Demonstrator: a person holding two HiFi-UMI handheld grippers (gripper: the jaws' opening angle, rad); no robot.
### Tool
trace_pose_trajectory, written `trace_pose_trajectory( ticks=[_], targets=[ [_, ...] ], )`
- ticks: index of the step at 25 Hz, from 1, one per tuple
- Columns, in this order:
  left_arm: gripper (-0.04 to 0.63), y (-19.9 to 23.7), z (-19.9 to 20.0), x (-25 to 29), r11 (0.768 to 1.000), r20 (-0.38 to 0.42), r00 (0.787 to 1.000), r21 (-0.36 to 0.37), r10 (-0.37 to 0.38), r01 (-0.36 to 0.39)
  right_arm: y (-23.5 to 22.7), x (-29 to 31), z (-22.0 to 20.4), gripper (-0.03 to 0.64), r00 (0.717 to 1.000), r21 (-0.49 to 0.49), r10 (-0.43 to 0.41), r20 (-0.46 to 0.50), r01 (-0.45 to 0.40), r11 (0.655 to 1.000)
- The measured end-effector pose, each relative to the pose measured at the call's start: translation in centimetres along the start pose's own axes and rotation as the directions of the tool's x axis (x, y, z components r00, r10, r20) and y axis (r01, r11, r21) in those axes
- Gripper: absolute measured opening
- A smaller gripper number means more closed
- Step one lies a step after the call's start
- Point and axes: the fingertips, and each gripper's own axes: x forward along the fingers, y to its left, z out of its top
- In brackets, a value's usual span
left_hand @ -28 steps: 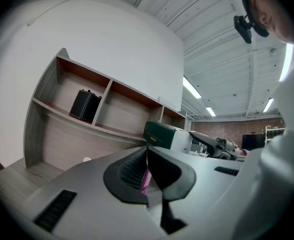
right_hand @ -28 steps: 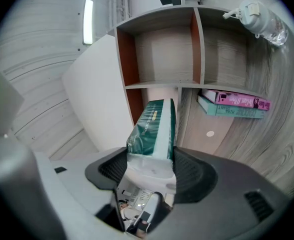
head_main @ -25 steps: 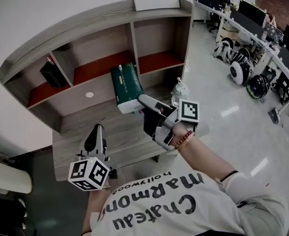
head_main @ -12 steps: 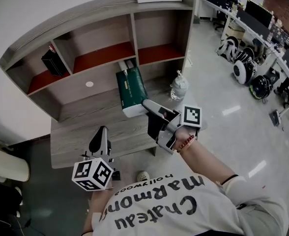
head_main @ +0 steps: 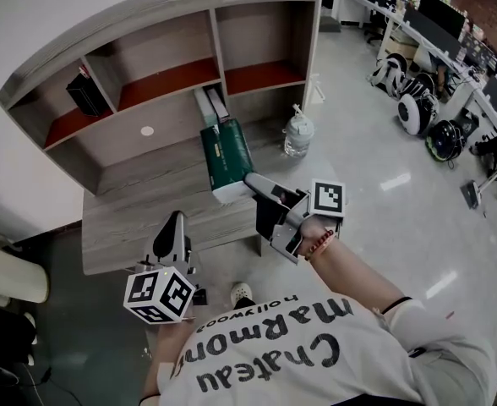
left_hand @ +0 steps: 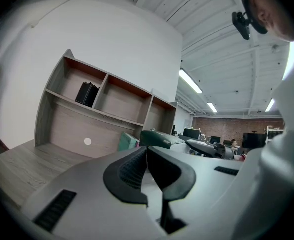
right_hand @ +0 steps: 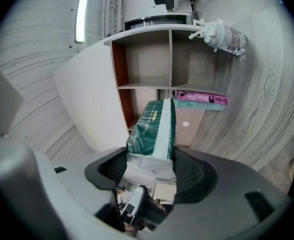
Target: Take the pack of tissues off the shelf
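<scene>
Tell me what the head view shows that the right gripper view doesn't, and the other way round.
Only the head view: the left gripper and a black box in the left compartment of the shelf. Only the right gripper view: the jaws of the right gripper pressing both sides of the tissue pack. Both: the green tissue pack, the wooden shelf, the water bottle.

A clear water bottle (head_main: 297, 134) (white cap) stands upright on the wooden desktop (head_main: 130, 218), ahead and right of the right gripper (head_main: 248, 180). Two flat boxes (right_hand: 201, 99), pink and teal, lie together beyond its tip. A black box (head_main: 88, 96) sits far ahead of the left gripper (head_main: 175, 222), off to the left.
</scene>
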Motion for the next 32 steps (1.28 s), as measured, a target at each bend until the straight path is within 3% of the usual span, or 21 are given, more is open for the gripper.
trace_pose_trajectory(
  ticks=[8, 15, 25, 32],
  targets=[
    [0.019, 0.1, -2.0, -0.5, 0.999, -0.040, 0.999, -0.013, 0.037, -0.037, -1.5, -1.4, -1.4, 0.287, 0.994, -0.066, -0.098, -0.052, 0.094, 0.993],
    [0.020, -2.2, -3.9, -3.9, 0.999, -0.042, 0.998, -0.019, 0.042, -0.043, -1.7, -5.3, -3.3, 0.287, 0.979, -0.219, -0.205, -0.019, 0.196, 0.956],
    [0.020, -5.2, -5.6, -7.6, 0.998, -0.046, 0.997, -0.013, 0.063, -0.063, -2.2, -10.6, -4.0, 0.288, 0.940, -0.436, -0.331, 0.081, 0.332, 0.837],
    [0.019, -7.5, -7.0, -9.3, 0.998, -0.058, 0.996, -0.007, 0.068, -0.069, -2.4, -13.1, -5.5, 0.287, 0.924, -0.542, -0.373, 0.083, 0.356, 0.761]
  ],
)
